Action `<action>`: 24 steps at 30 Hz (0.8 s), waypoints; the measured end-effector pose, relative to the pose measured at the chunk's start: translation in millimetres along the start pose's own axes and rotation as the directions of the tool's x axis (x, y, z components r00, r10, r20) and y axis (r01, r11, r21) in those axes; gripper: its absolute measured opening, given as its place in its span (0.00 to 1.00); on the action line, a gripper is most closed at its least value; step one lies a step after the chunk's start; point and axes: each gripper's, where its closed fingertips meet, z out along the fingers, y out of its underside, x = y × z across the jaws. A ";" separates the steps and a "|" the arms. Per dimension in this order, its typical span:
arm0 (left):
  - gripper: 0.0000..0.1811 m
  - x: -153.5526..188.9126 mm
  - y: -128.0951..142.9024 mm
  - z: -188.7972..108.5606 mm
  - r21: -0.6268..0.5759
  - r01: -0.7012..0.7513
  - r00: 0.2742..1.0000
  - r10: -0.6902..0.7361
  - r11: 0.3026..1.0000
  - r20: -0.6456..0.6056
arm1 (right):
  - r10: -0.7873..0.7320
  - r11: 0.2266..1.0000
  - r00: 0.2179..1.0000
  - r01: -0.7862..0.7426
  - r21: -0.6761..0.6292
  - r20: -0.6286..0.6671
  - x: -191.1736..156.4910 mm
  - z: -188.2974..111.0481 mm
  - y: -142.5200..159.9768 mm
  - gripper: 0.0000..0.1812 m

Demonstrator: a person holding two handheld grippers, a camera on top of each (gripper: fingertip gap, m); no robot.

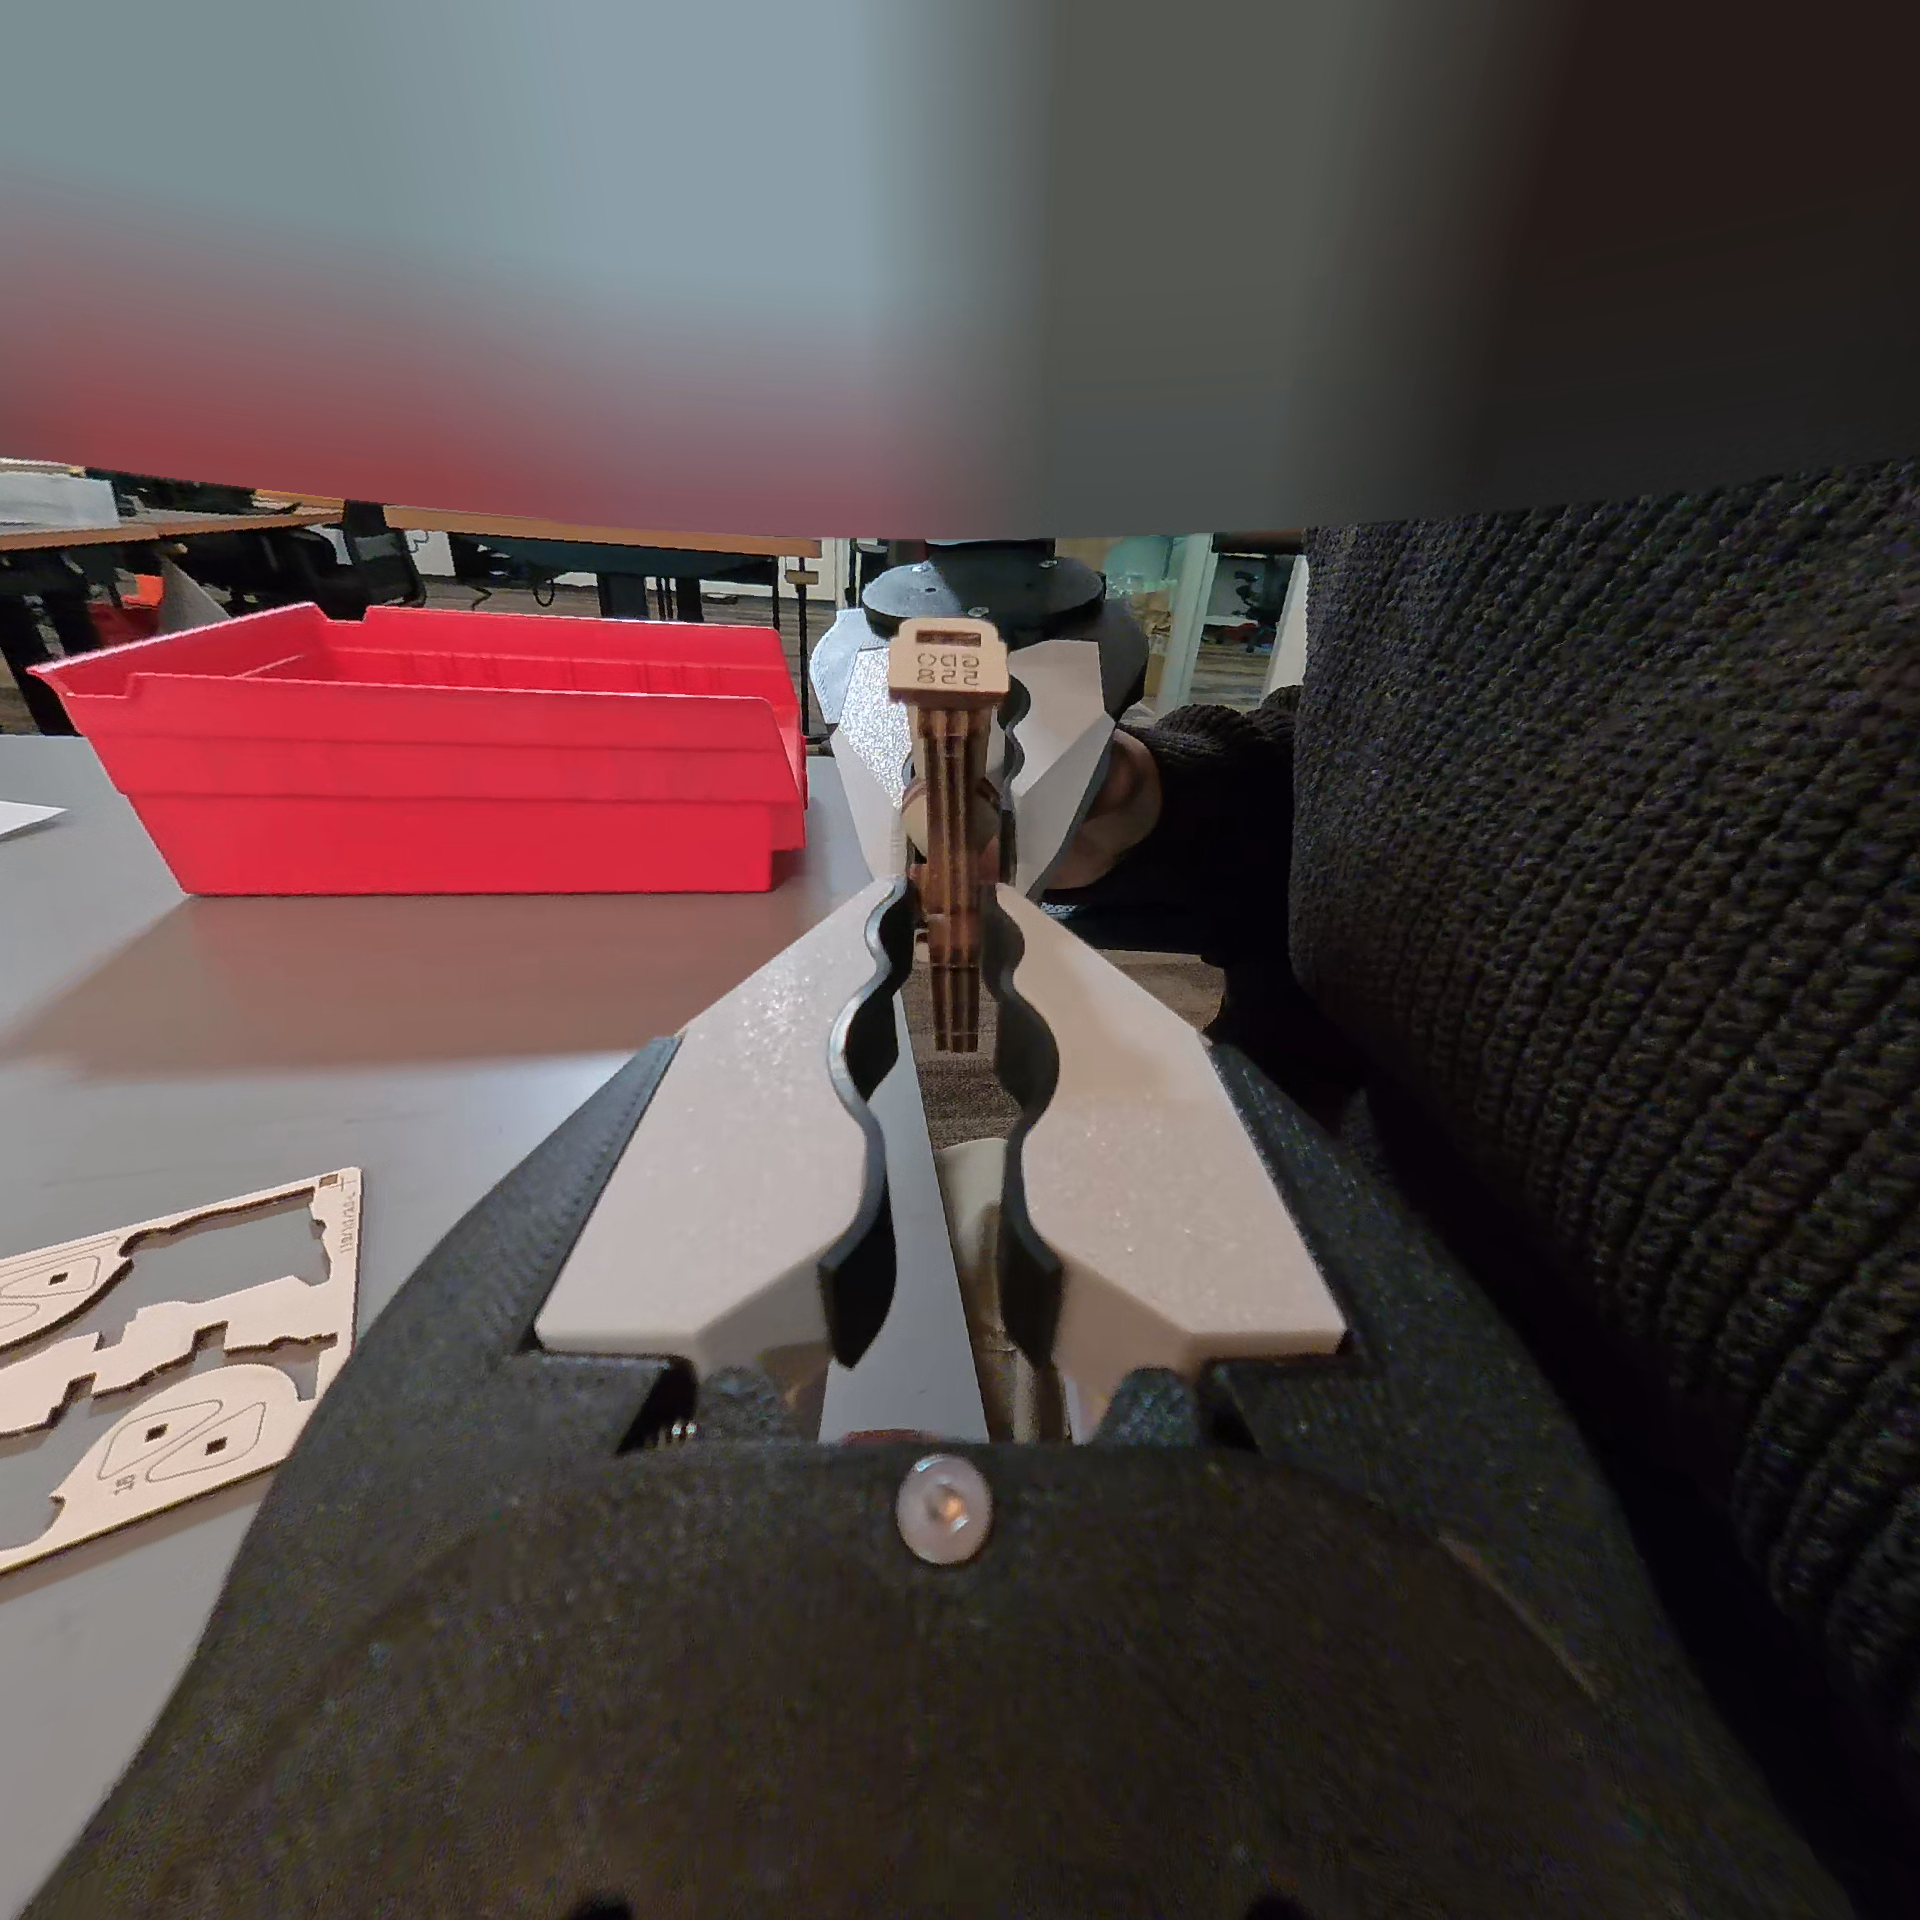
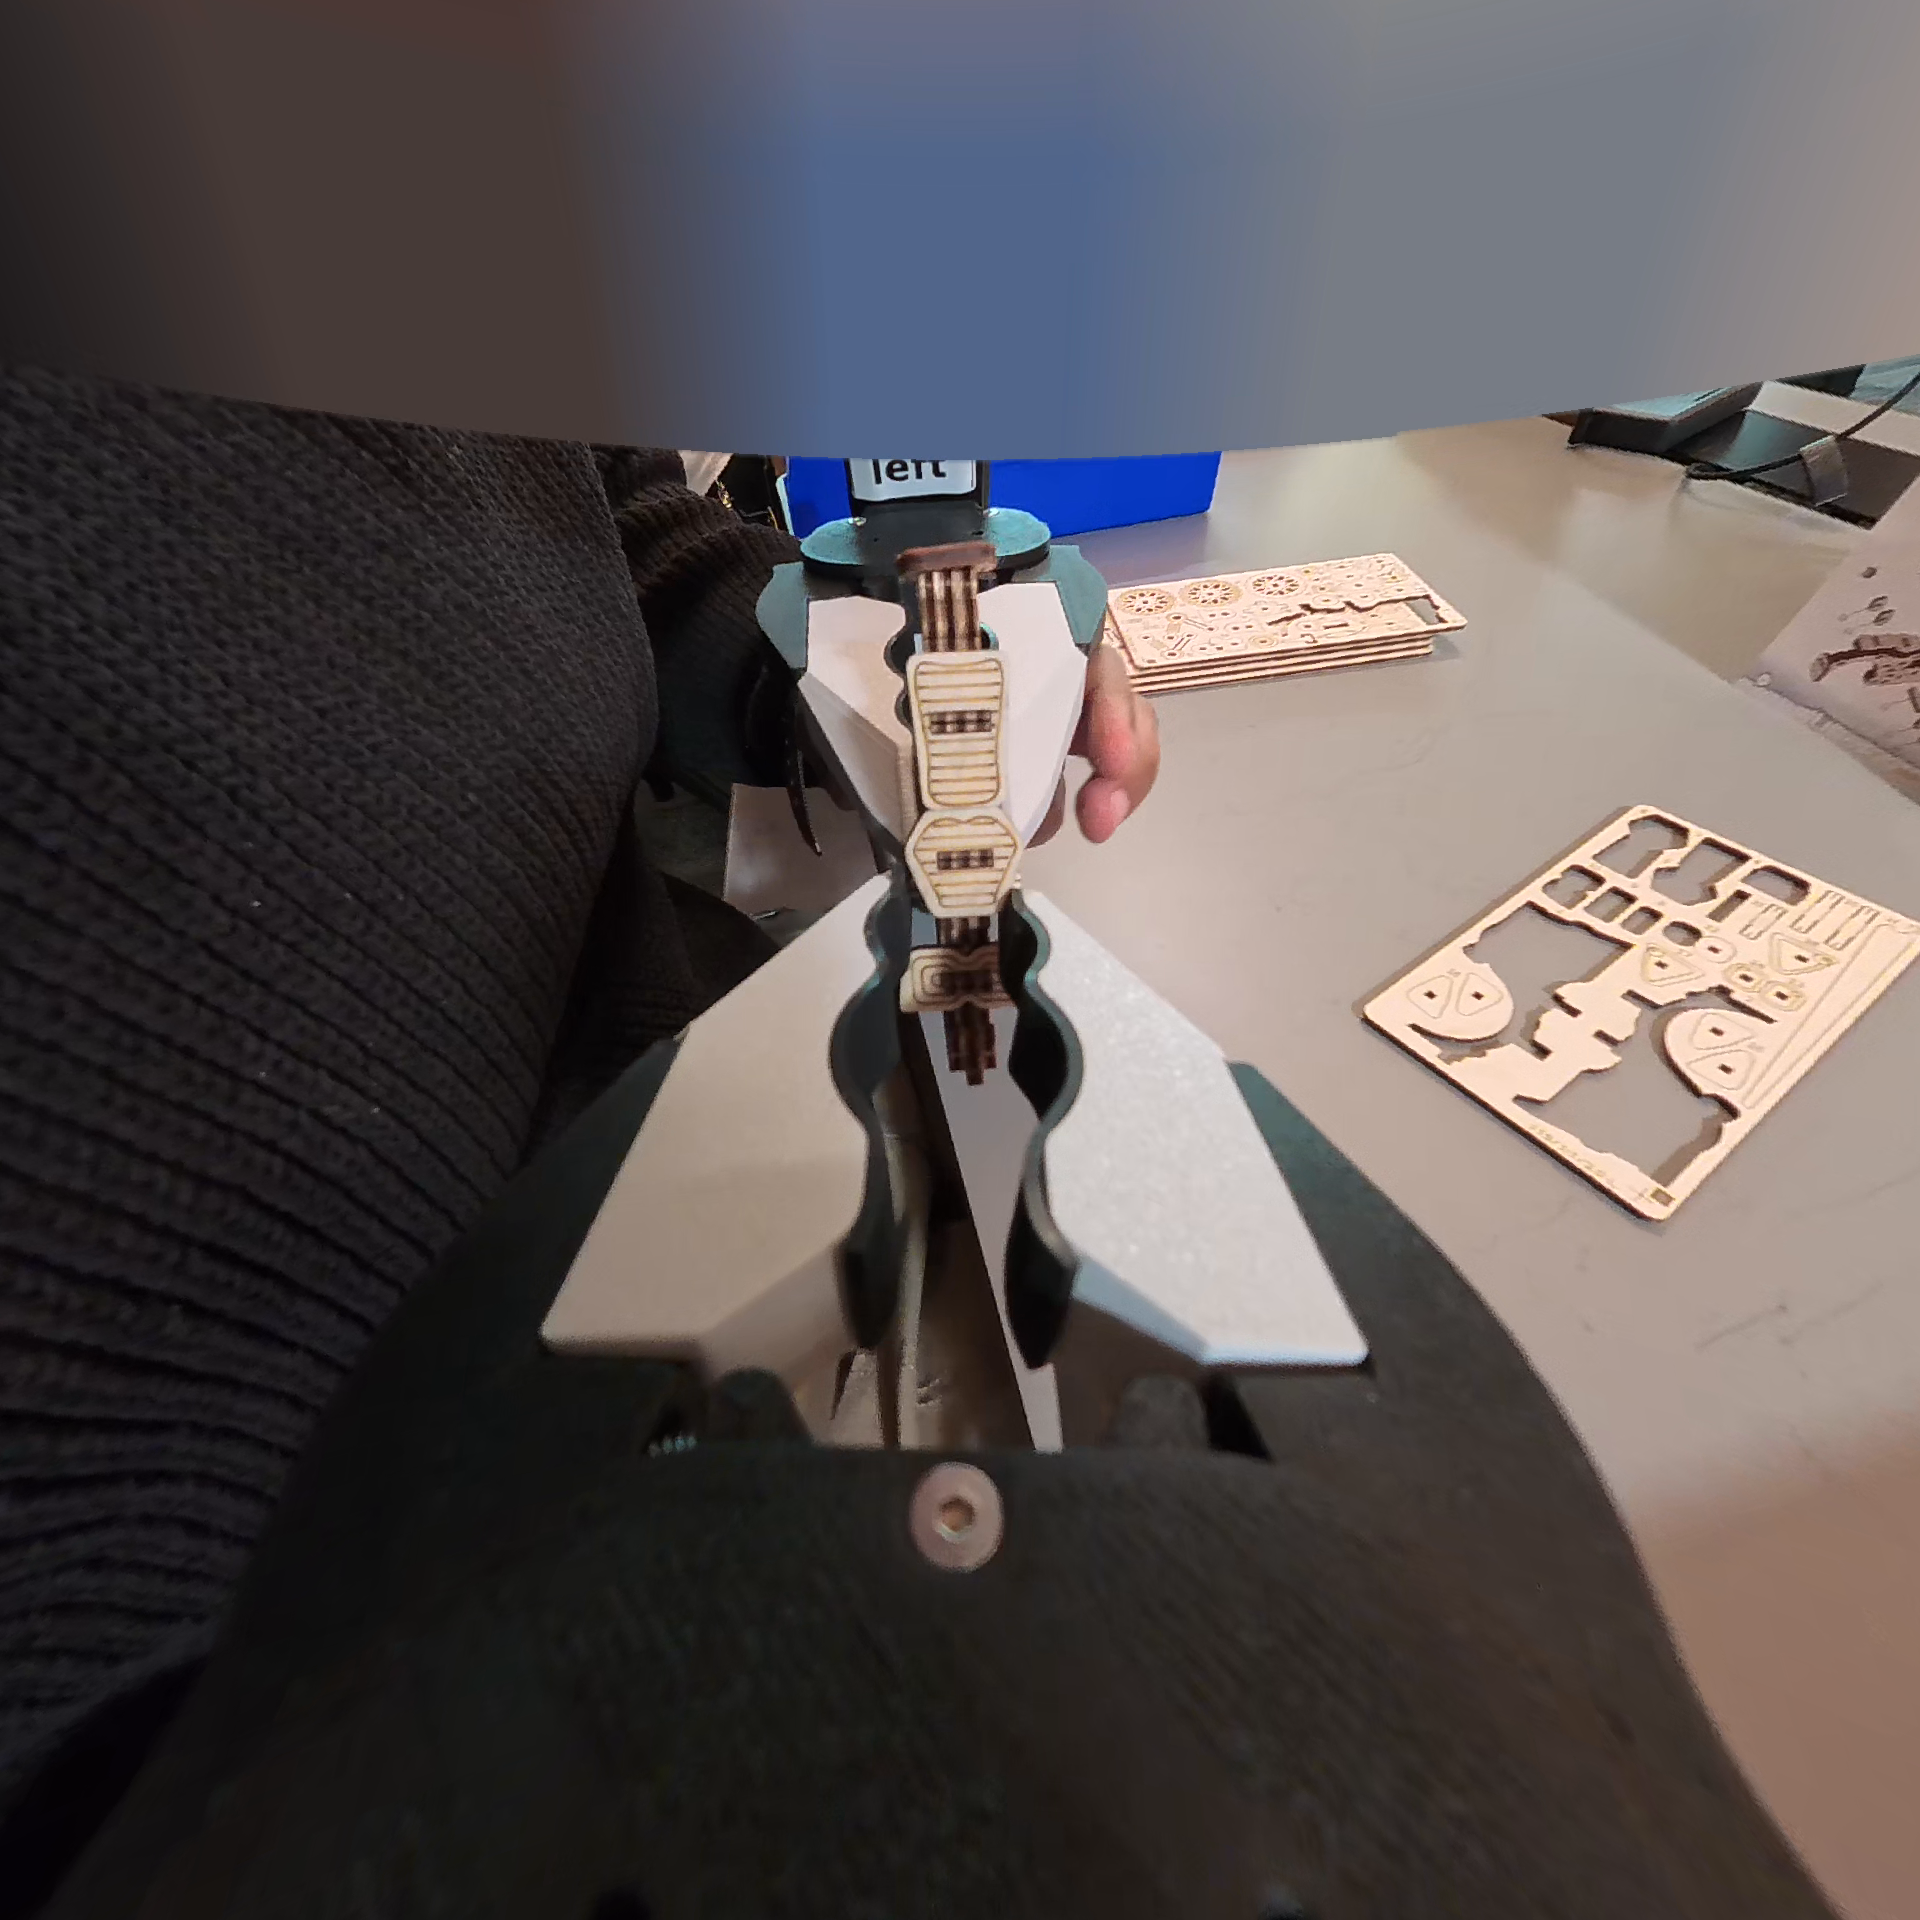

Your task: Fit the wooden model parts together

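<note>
Both tongs, left (image 1: 948,914) and right (image 2: 951,925), pinch the wooden model (image 2: 958,790) narrowly from opposite ends.

right gripper (image 2: 951,940): fingers closed on the wooden model (image 2: 958,831)
left gripper (image 2: 940,665): grips its far end (facing)
table (image 2: 1299,852): punched sheet (image 2: 1652,997), stacked sheets (image 2: 1288,618)

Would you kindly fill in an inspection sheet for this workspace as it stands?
Surface: grey table, bare around the sheets.
Job's things: wooden assembly held above the table edge; punched sheet; stacked sheets.
Clutter: red bin; paper at the edge.
Grippers: left hand-held gripper and right hand-held gripper both shut on the assembly, facing each other.
Cables: one at the far corner.
Surroundings: desks behind.
</note>
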 end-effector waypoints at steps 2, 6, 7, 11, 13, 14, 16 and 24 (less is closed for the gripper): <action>0.05 0.7 -0.2 -0.1 0.000 -0.001 1.000 0.001 1.000 -0.005 | 0.001 1.000 1.000 -0.001 0.000 0.002 -0.2 0.0 -0.2 0.09; 0.14 -5.8 -2.0 -0.9 0.010 0.003 0.999 -0.003 1.000 0.043 | 0.003 1.000 1.000 -0.003 0.007 0.007 -0.8 -0.5 -1.5 0.09; 0.20 -10.2 -2.7 -1.7 0.013 0.000 0.997 -0.001 1.000 0.072 | 0.005 1.000 1.000 -0.005 0.009 0.008 -0.9 -0.5 -1.9 0.09; 0.13 -3.0 -2.7 -1.0 0.017 -0.004 0.999 0.004 1.000 0.038 | 0.012 1.000 1.000 -0.012 0.010 0.015 -1.0 -0.5 -1.9 0.09; 0.10 -0.6 -2.7 -0.6 0.017 -0.009 1.000 0.008 1.000 0.030 | 0.017 1.000 1.000 -0.017 0.010 0.019 -1.1 -0.4 -1.5 0.09; 0.08 1.9 -2.6 -0.5 0.017 -0.010 1.000 0.009 1.000 0.016 | 0.020 1.000 1.000 -0.021 0.008 0.023 -1.3 -0.3 -1.2 0.09; 0.06 4.3 -2.6 0.0 0.022 -0.009 1.000 0.009 1.000 0.010 | 0.026 1.000 0.999 -0.026 0.008 0.030 -1.7 -0.1 -0.8 0.09; 0.06 6.0 0.3 -0.3 0.013 0.005 1.000 -0.005 1.000 0.002 | 0.026 1.000 0.999 -0.026 -0.003 0.039 -2.1 0.3 2.0 0.09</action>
